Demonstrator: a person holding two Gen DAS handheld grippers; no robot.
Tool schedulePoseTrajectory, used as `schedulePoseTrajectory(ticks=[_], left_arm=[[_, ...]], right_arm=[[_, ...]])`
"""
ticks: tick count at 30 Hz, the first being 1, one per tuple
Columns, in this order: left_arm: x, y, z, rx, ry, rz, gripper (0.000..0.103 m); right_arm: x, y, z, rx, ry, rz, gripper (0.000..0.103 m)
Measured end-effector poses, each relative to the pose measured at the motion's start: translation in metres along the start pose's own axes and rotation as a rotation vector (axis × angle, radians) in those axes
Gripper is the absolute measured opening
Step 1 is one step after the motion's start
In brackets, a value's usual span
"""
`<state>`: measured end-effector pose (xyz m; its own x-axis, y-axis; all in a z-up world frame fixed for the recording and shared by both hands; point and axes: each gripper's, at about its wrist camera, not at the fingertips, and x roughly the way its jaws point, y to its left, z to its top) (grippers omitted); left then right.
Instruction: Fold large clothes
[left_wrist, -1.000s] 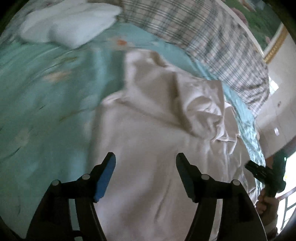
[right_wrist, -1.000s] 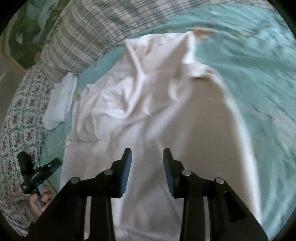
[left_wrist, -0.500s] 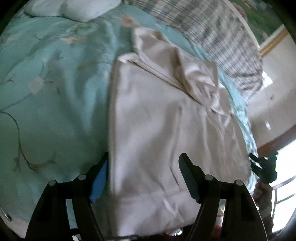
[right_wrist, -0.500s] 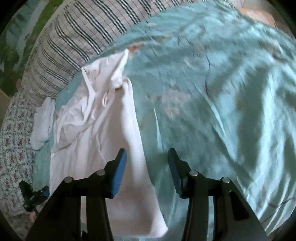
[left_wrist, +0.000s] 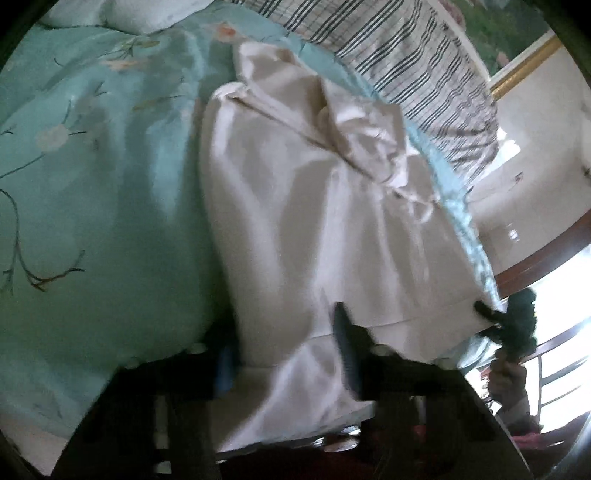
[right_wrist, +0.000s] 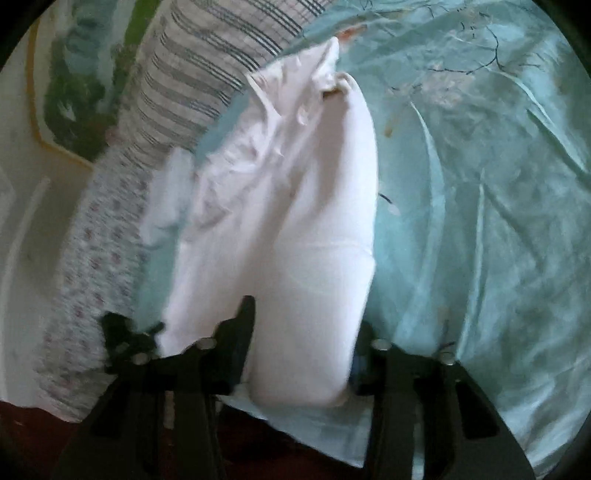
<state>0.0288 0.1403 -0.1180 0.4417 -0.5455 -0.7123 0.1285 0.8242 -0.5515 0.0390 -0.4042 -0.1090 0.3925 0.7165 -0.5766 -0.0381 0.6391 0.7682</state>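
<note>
The white garment (left_wrist: 317, 221) lay lengthwise on the teal sheet (left_wrist: 92, 203) of the bed, its crumpled collar end toward the striped pillow (left_wrist: 424, 62). Its near hem reached the bed edge.

The left gripper (left_wrist: 284, 354) had just been closing. Its jaws stood around the left corner of the hem, with the cloth bunched between them, and the pads seemed to press on it.

The right gripper (right_wrist: 303, 339) had also just been closing. Its jaws stood around the right corner of the garment (right_wrist: 295, 240), with a thick fold of cloth filling the gap. It appeared to hold this fold.
</note>
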Motion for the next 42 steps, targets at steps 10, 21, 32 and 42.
schedulePoseTrajectory(ticks=[10, 21, 32, 42], left_arm=[[-0.025, -0.004, 0.01, -0.029, -0.102, -0.043, 0.009], [-0.062, -0.023, 0.083, -0.065, -0.301, -0.116, 0.008], [0.004, -0.009, 0.22, -0.146, -0.328, -0.01, 0.009], [0.12, 0.049, 0.305, -0.233, -0.196, 0.131, 0.011]], right_arm=[[-0.008, 0.016, 0.011, -0.029, -0.089, 0.067, 0.01], [-0.022, 0.058, 0.076, -0.073, -0.229, 0.188, 0.01], [0.046, 0.058, 0.221, -0.045, -0.246, 0.06, 0.01], [0.152, 0.013, 0.301, 0.051, -0.125, -0.087, 0.011]])
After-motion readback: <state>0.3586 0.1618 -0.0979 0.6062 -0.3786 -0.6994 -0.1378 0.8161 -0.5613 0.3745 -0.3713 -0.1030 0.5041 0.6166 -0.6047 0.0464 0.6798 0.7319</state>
